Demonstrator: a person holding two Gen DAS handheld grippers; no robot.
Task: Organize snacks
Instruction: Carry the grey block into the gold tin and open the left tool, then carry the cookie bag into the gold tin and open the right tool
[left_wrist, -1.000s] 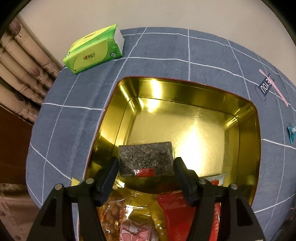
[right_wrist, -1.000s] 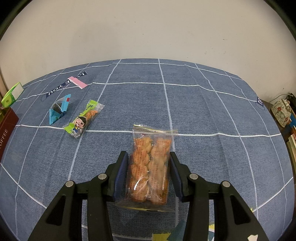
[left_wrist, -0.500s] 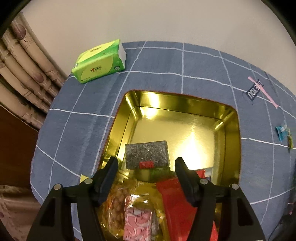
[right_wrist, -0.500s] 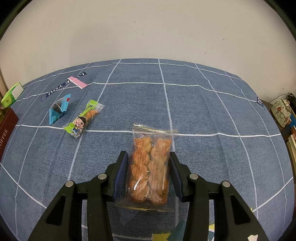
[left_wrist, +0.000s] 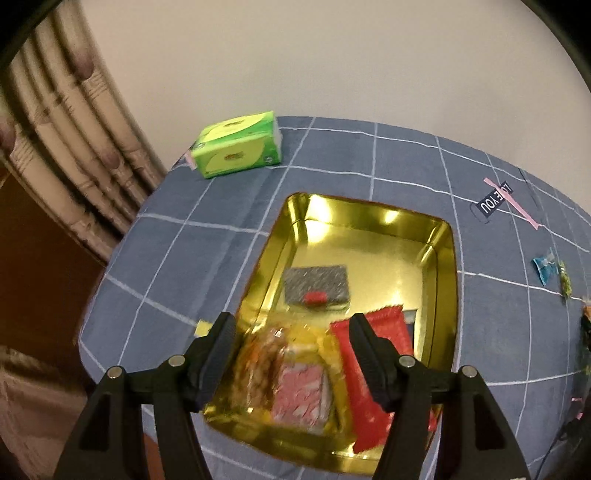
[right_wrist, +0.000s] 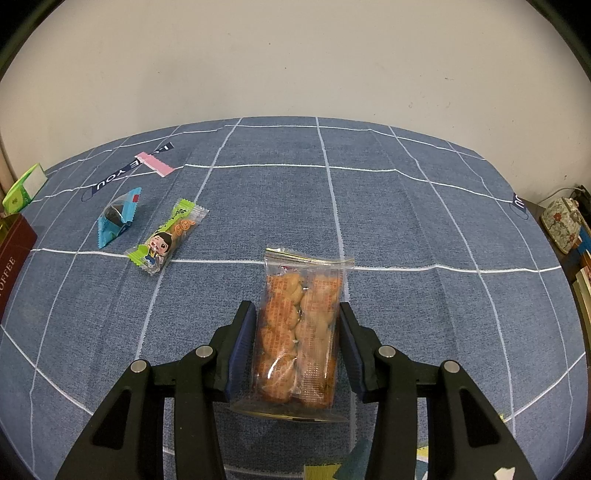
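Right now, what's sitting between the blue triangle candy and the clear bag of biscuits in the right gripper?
In the right wrist view, a green cartoon-printed snack packet lies between the blue triangular candy and the clear biscuit bag; otherwise bare tablecloth.

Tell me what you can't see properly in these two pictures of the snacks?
- Left wrist view: the snacks at the near end of the shiny gold tin tray are motion-blurred, so their labels are unreadable; the open left gripper covers part of the red foil packet.
- Right wrist view: the dark red box is cut off by the left edge.
- Right wrist view: whether the right gripper truly squeezes the clear bag of orange crackers is unclear.
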